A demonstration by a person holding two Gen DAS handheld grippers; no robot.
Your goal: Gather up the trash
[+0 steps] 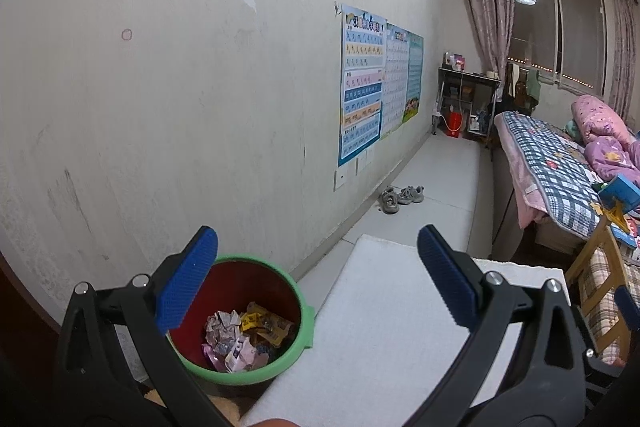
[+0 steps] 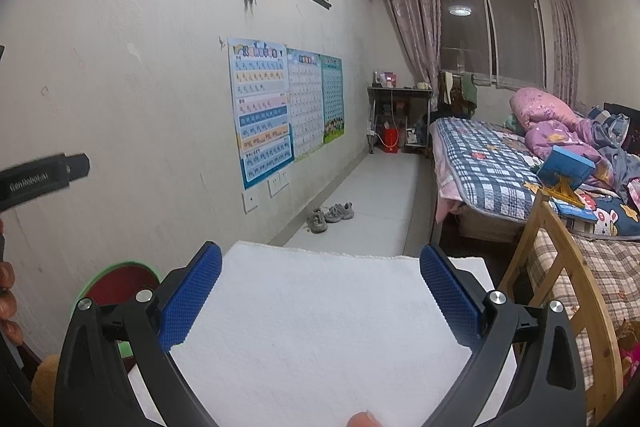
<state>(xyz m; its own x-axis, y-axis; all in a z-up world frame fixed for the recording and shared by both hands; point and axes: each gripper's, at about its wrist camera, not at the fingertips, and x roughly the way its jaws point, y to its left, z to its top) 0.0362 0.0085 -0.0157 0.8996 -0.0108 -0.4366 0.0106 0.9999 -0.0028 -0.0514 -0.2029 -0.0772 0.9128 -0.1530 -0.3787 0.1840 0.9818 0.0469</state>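
Beside the wall, a green-rimmed red bin (image 1: 240, 323) is sitting w/ crumpled wrappers (image 1: 246, 337) piled inside, touching the white mat's (image 1: 392, 315) left edge. L gripper (image 1: 316, 279) is hovering over bin & mat, jaws spread wide, nothing btwn them. R gripper (image 2: 320, 291) is hanging above the mat, jaws likewise wide apart & empty; the bin is peeking out at its lower left. Shoes (image 2: 330, 215) are lying farther along the wall, bed (image 2: 492, 163) at right.
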